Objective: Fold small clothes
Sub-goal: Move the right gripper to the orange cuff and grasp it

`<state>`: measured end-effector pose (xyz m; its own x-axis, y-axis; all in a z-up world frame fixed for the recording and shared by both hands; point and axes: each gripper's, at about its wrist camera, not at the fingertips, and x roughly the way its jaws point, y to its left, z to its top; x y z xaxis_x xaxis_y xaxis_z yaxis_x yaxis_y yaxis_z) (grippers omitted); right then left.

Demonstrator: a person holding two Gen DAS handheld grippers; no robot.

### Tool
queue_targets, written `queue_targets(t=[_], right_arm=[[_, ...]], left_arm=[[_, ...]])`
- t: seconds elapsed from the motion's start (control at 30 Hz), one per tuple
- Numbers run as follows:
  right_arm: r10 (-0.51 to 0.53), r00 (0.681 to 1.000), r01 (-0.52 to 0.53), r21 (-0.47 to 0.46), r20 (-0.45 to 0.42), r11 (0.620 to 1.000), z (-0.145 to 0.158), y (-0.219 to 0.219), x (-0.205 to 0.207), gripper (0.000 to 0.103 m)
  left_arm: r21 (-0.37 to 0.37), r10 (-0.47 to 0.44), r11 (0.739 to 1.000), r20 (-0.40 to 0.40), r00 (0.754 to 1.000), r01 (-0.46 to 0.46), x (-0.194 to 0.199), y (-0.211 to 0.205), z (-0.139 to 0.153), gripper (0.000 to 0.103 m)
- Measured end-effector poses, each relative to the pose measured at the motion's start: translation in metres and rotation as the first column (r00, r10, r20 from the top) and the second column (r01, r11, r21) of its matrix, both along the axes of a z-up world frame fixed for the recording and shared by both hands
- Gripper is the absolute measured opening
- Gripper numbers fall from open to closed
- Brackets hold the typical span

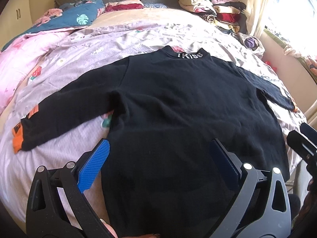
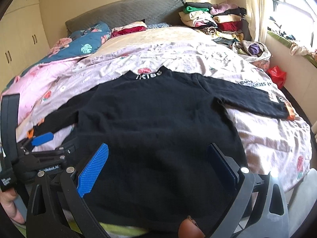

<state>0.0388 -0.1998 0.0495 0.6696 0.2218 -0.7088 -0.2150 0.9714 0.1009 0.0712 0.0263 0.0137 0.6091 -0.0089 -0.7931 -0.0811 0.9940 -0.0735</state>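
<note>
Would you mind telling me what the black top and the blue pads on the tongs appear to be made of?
The black top looks like a soft, matte knit, perhaps fleecy cotton: it drapes limp, shows gentle wrinkles and gives no shine. The blue pads look like moulded rubber or plastic, judging by their regular raised grid texture; which of the two is unclear.

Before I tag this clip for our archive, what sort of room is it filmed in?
Most likely a home bedroom: a bed with a padded headboard, a black sweater spread flat on it, and stacks of folded clothes by the window.
</note>
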Motion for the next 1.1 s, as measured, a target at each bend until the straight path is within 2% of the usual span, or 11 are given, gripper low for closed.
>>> queue_targets(t=[0.27, 0.6, 0.8, 1.1], right_arm=[[-0.017, 1.000, 0.018, 0.061, -0.023, 0.998, 0.013, -0.007, 0.045, 0.099], [-0.125, 0.992, 0.126, 0.091, -0.019, 0.988, 0.016, -0.044, 0.103, 0.099], [-0.225, 0.973, 0.229, 0.119, -0.047, 0.966, 0.003, -0.081, 0.134, 0.099], [-0.366, 0.930, 0.369, 0.086, -0.045, 0.926, -0.022, -0.142, 0.162, 0.099]], left_arm=[[-0.021, 0.039, 0.999, 0.009, 0.999, -0.038, 0.041, 0.011, 0.012, 0.095], [-0.029, 0.067, 0.997, -0.003, 0.998, -0.067, 0.099, 0.004, 0.011, 0.095], [-0.039, 0.032, 0.999, -0.028, 0.999, -0.033, 0.129, -0.019, 0.004, 0.095], [-0.031, -0.004, 1.000, -0.022, 1.000, 0.003, 0.162, -0.058, -0.002, 0.095]])
